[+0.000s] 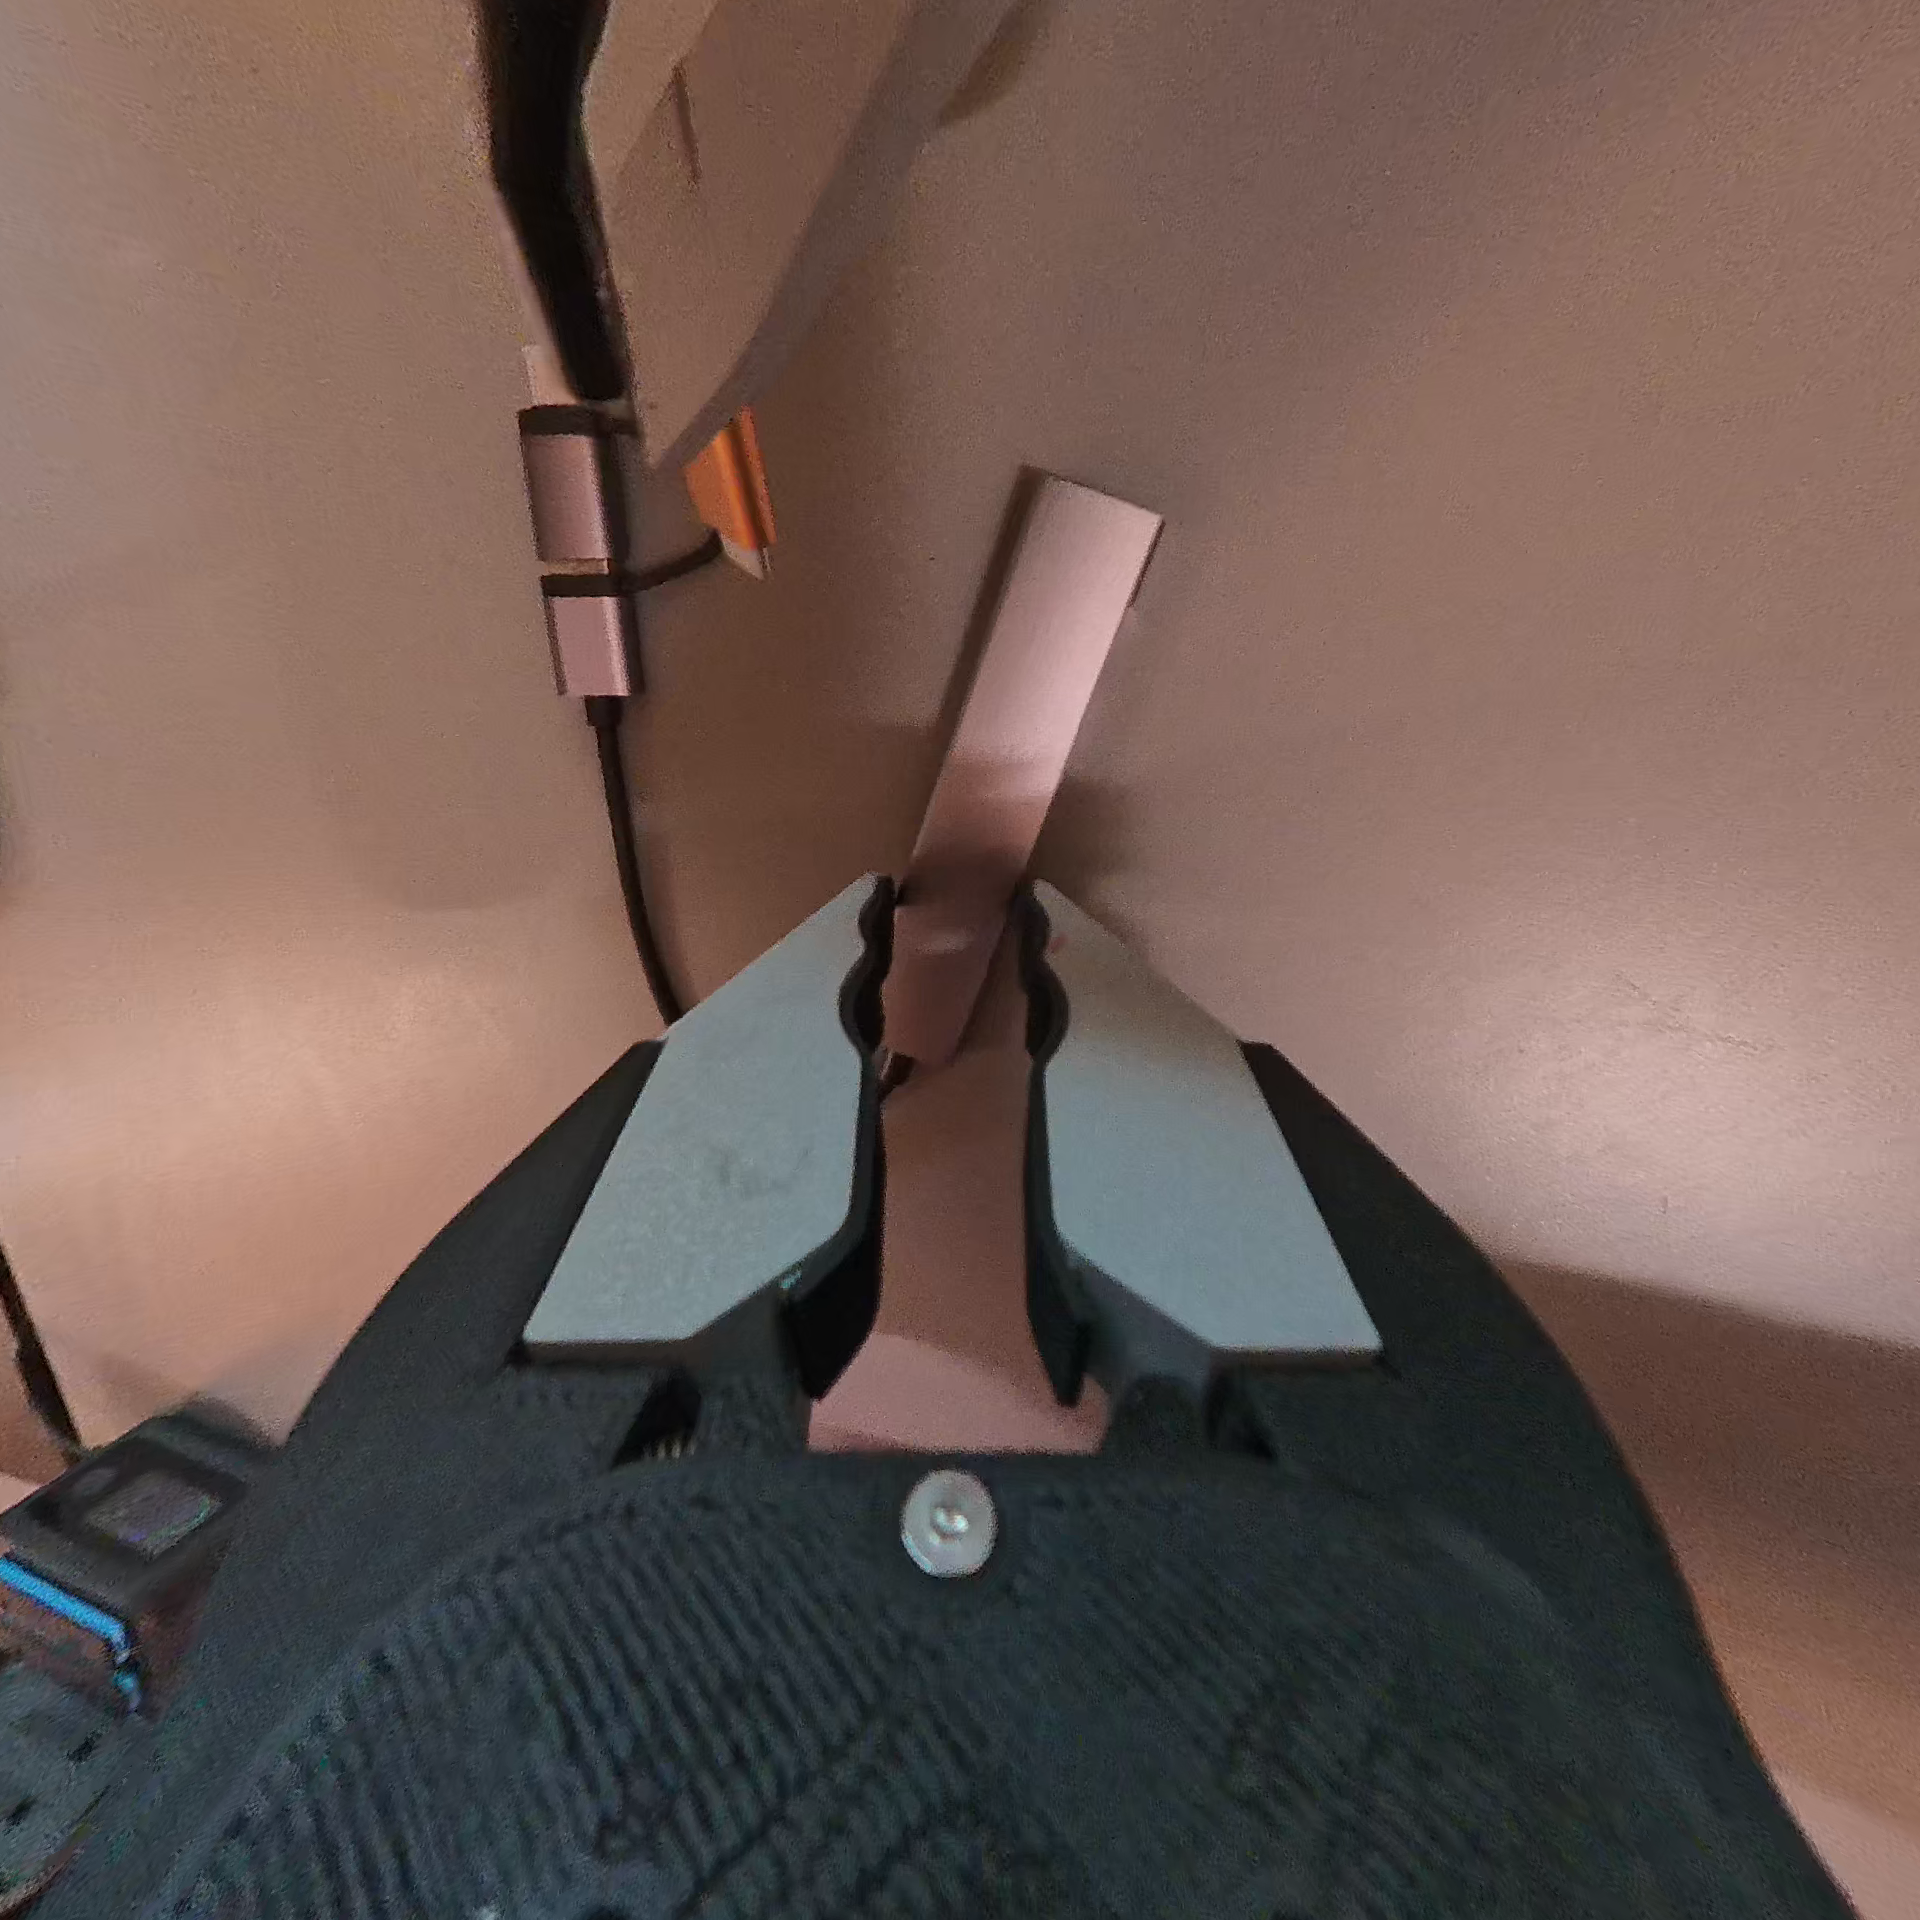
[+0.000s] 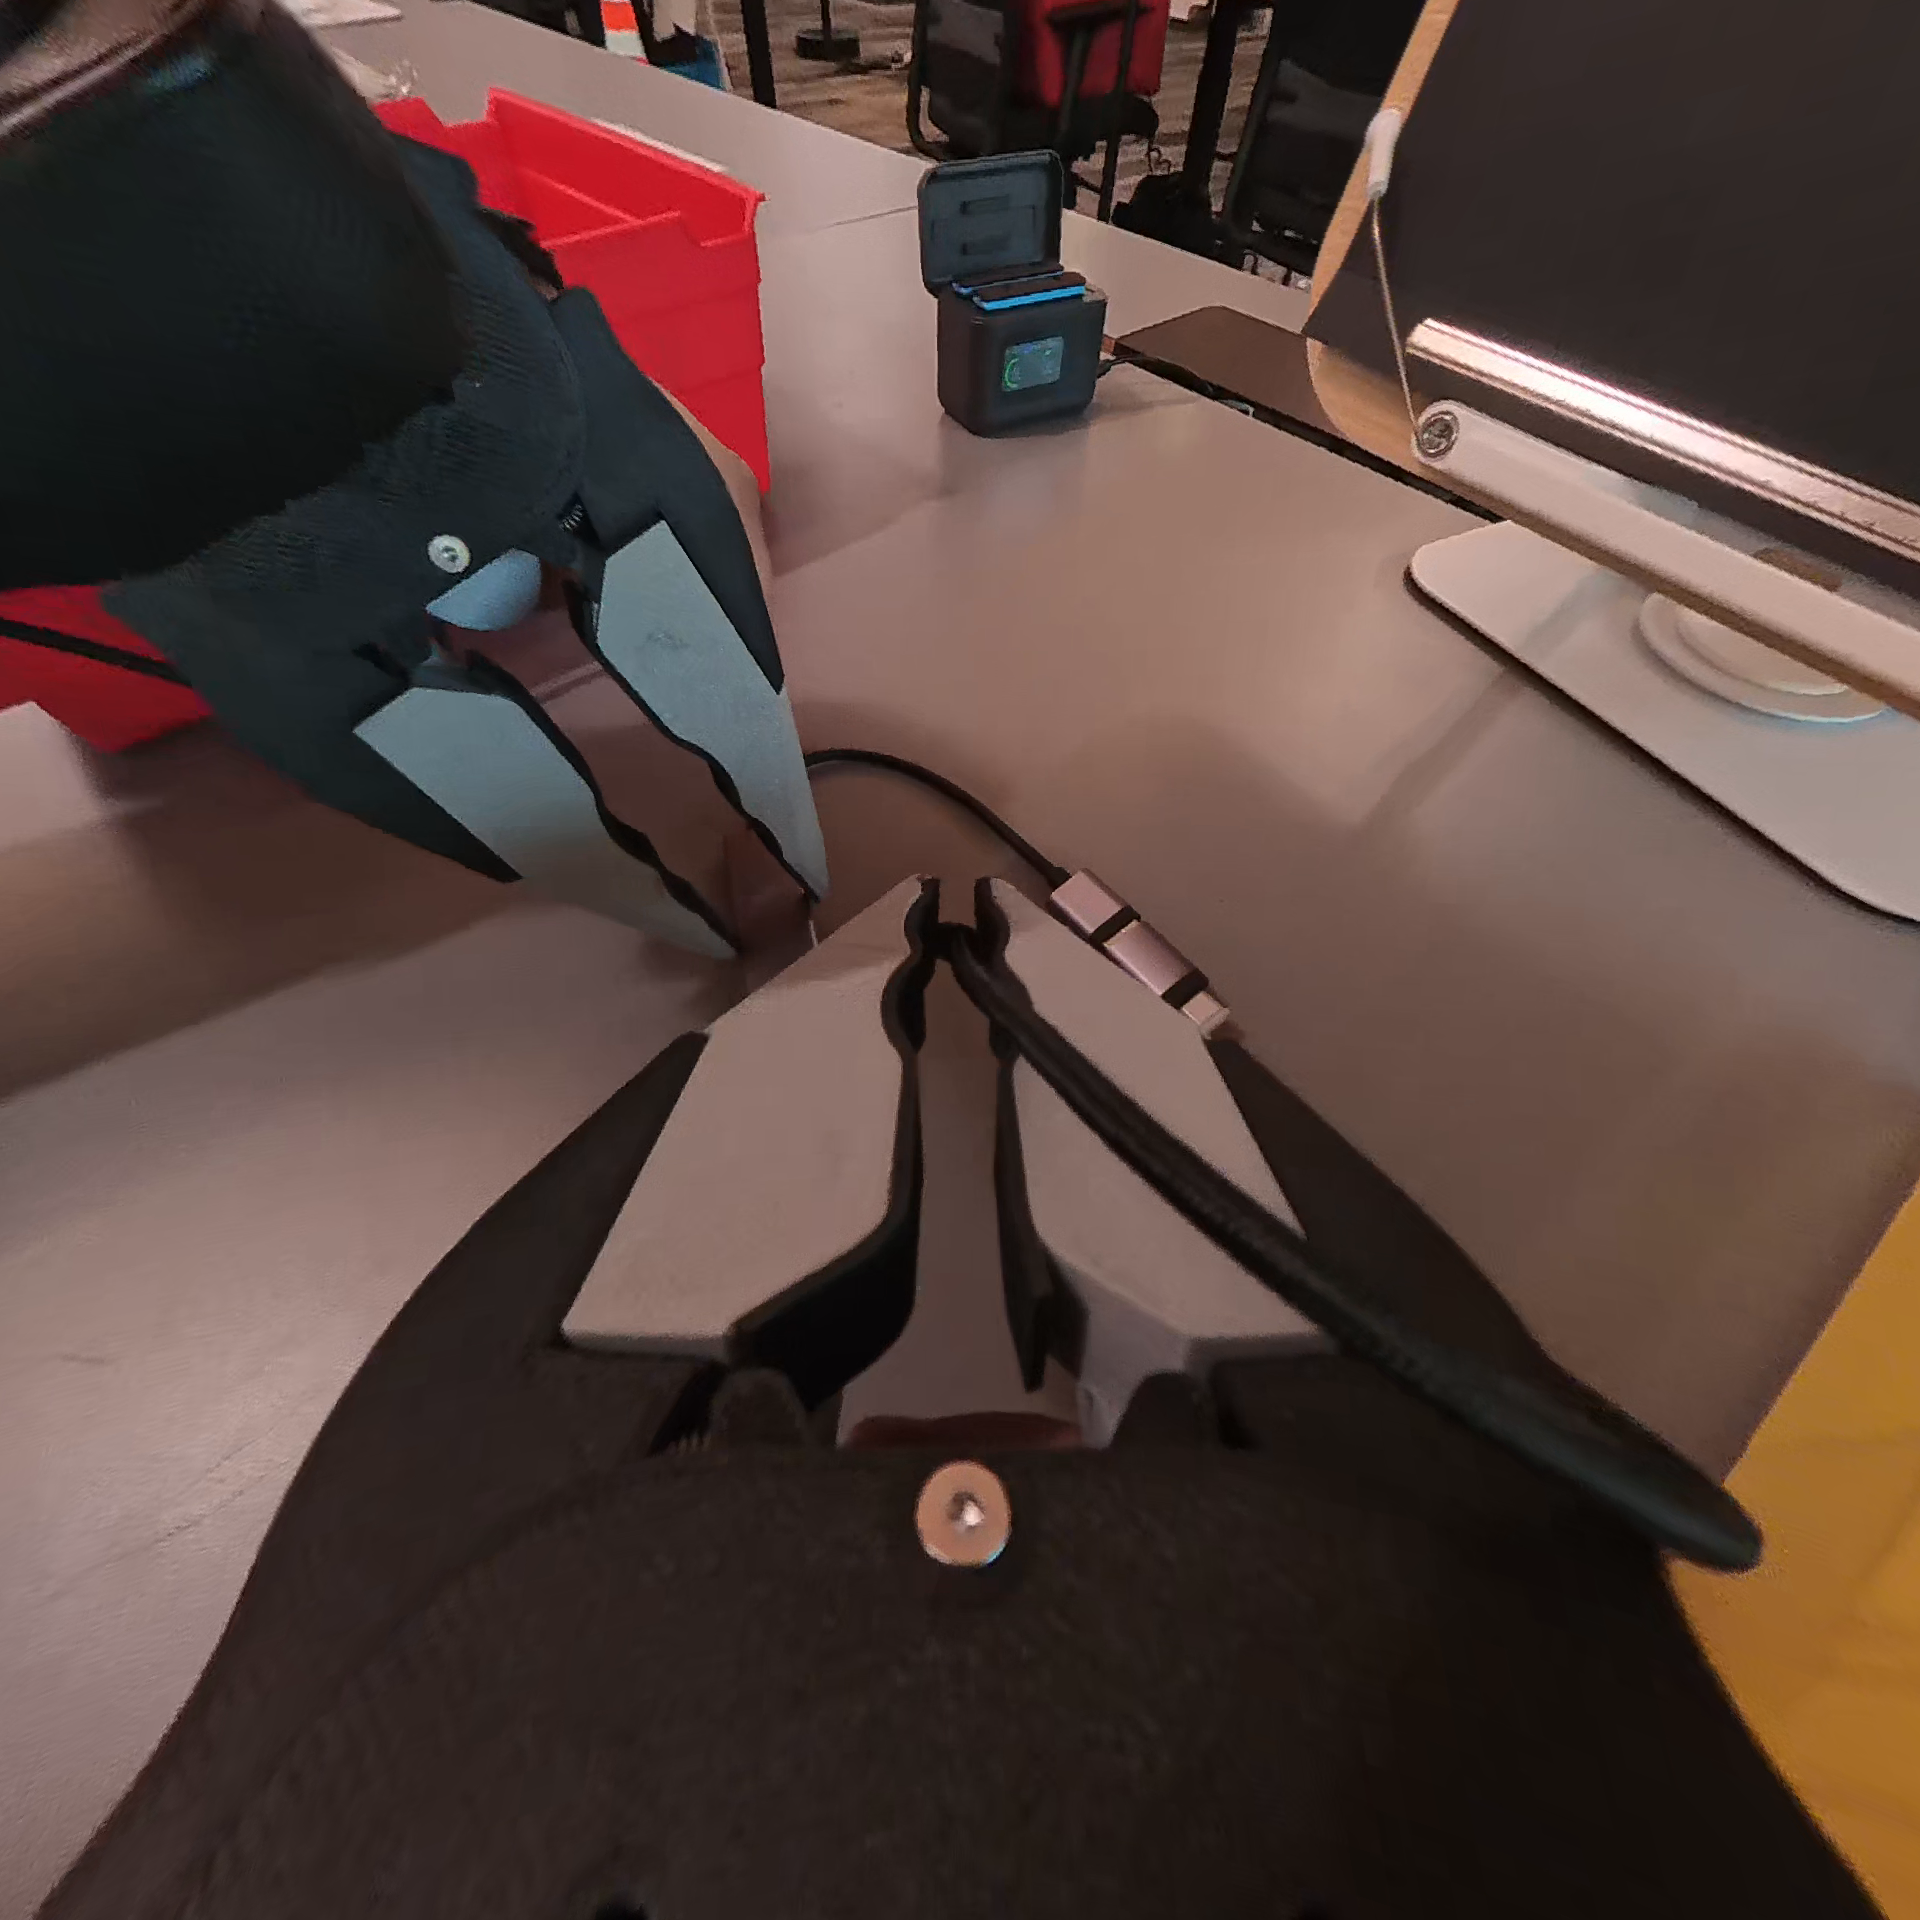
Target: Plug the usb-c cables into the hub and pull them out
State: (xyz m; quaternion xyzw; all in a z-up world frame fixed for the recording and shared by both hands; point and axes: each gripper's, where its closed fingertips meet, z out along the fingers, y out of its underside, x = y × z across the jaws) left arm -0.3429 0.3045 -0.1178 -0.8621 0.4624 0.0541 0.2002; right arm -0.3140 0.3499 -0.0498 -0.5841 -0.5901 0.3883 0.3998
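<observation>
A slim pale metal hub (image 1: 1049, 665) lies on the table, its near end between my left gripper's (image 1: 951, 914) jaws, which are shut on it. In the right wrist view the left gripper (image 2: 771, 916) straddles the hub's end (image 2: 764, 878). My right gripper (image 2: 956, 920) is shut on black usb-c cables (image 2: 1143, 1153) that trail back to the lower right. It shows at the top of the left wrist view (image 1: 597, 410). A chain of small metal adapters (image 2: 1138, 951) on a black cable lies beside its right finger, and shows in the left wrist view (image 1: 577, 551).
A red bin (image 2: 644, 260) stands behind the left gripper. A black charging case (image 2: 1013, 343) stands at the back. A monitor (image 2: 1714, 208) on a white base (image 2: 1662, 727) is at the right. The table's yellow edge (image 2: 1849, 1455) is at the lower right. Across from one pair of fingers to the other is roughly 9 cm. Left tips and right tips are each some 30 cm from the monitor (image 2: 1714, 208).
</observation>
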